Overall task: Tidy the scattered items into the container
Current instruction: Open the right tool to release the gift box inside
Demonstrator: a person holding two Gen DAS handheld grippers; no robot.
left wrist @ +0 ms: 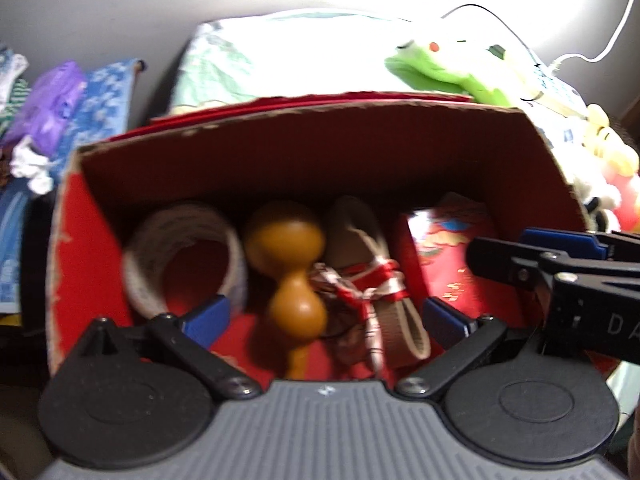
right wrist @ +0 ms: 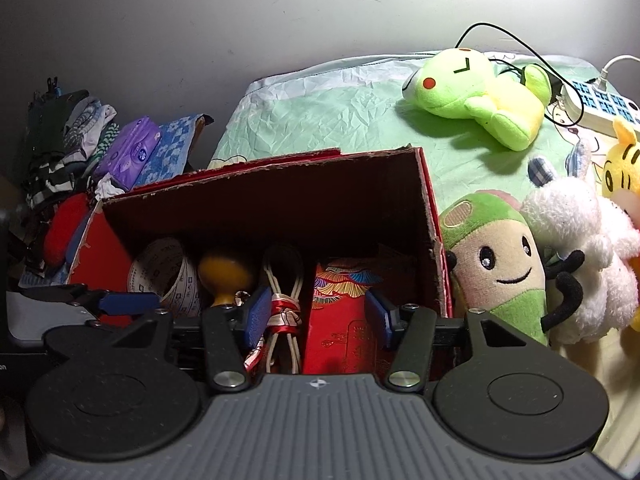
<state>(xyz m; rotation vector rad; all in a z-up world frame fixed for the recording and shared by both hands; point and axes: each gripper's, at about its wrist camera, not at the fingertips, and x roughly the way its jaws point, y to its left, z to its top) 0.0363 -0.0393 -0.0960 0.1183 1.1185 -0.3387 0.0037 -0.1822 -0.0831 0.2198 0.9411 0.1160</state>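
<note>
My red cardboard box holds a white paper roll, an amber wooden gourd, a cream tied cord and a red patterned packet. Both my left gripper and right gripper hover over it, jaws apart and empty.

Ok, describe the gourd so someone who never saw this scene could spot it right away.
Find the red box at the foot of the green sheet. Inside, the gourd lies between the paper roll on its left and the tied cord on its right. It is the only smooth, orange-brown, two-bulbed thing there.
</note>
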